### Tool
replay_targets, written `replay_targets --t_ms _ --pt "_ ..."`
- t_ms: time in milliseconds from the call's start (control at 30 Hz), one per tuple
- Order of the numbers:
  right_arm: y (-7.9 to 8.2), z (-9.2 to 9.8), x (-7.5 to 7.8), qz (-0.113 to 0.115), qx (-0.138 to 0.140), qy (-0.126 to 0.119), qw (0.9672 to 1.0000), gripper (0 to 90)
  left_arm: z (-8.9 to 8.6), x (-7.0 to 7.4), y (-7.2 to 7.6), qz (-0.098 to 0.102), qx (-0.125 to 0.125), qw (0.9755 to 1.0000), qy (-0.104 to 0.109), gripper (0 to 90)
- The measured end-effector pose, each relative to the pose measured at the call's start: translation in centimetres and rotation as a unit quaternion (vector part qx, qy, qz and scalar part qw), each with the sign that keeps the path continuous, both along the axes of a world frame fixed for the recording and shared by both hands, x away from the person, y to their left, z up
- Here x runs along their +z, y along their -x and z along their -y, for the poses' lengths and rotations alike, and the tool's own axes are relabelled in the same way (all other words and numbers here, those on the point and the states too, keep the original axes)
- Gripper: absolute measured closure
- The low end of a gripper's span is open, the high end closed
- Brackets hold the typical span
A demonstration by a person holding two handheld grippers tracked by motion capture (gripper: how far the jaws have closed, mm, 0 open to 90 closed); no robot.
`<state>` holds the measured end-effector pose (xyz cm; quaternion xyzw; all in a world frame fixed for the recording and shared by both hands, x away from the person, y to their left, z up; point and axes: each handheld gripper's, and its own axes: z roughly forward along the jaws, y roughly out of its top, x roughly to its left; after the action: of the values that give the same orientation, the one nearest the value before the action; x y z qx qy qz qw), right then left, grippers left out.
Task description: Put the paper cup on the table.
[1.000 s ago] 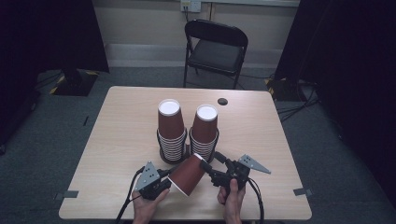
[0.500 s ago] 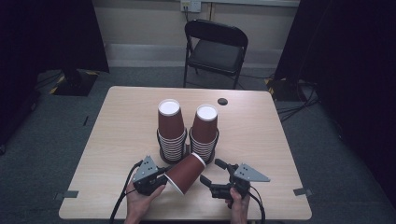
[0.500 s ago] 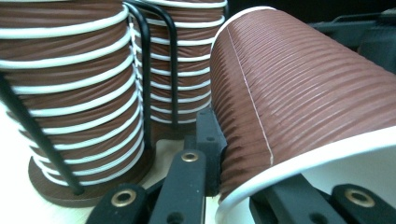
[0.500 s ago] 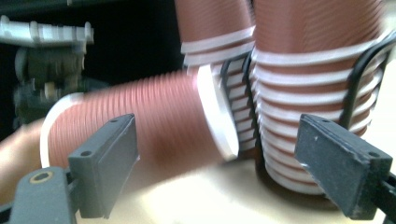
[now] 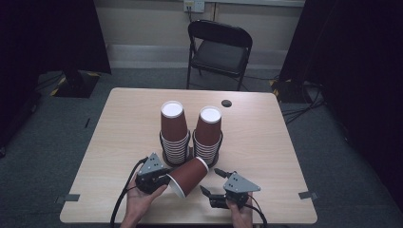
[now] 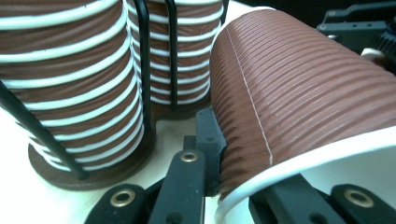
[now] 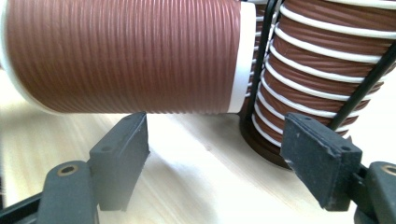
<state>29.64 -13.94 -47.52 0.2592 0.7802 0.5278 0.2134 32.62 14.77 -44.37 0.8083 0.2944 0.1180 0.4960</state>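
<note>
A single brown ribbed paper cup (image 5: 189, 175) lies on its side just above the table, white rim toward the near edge. My left gripper (image 5: 167, 180) is shut on the cup's rim (image 6: 299, 161), one jaw outside the wall and one inside. My right gripper (image 5: 210, 181) stands open to the right of the cup, apart from it. In the right gripper view the cup (image 7: 126, 56) hangs above and beyond that gripper's (image 7: 219, 158) spread jaws. Two stacks of the same cups (image 5: 173, 133) (image 5: 208, 135) stand in black wire holders behind.
A small black round disc (image 5: 226, 103) lies near the table's far edge (image 5: 190, 90). A black folding chair (image 5: 218, 50) stands beyond the table. Cables trail from both grippers over the near edge. Bare tabletop lies left and right of the stacks.
My right gripper has drawn back from the cup's base toward the near edge and now stands open. The left gripper and the cup have hardly moved.
</note>
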Motion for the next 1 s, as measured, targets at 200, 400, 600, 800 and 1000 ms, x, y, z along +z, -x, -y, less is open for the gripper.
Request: replay_targets --t_ms 200,400,600,800,1000 --pt "0.5 -0.9 0.0 -0.004 0.031 0.068 0.9972 20.9 -0.1 0.4 -0.2 -0.011 0.006 0.9999 -0.009 86.0" --pt "1.4 -1.3 0.2 0.061 -0.007 0.085 0.9945 19.3 0.3 0.9 -0.4 -0.022 -0.003 0.9988 -0.044 86.0" --pt "1.7 -1.7 0.3 0.088 0.014 0.123 0.9883 14.3 0.4 1.2 -0.7 -0.035 -0.009 0.9972 -0.065 86.0" --pt "1.6 -2.3 -0.1 0.107 0.032 0.157 0.9812 12.9 0.9 1.4 -0.9 -0.055 -0.019 0.9949 -0.082 86.0" --pt "1.6 -2.4 -0.1 0.136 0.016 0.187 0.9728 10.9 1.2 1.6 -1.3 -0.072 -0.024 0.9919 -0.102 86.0"
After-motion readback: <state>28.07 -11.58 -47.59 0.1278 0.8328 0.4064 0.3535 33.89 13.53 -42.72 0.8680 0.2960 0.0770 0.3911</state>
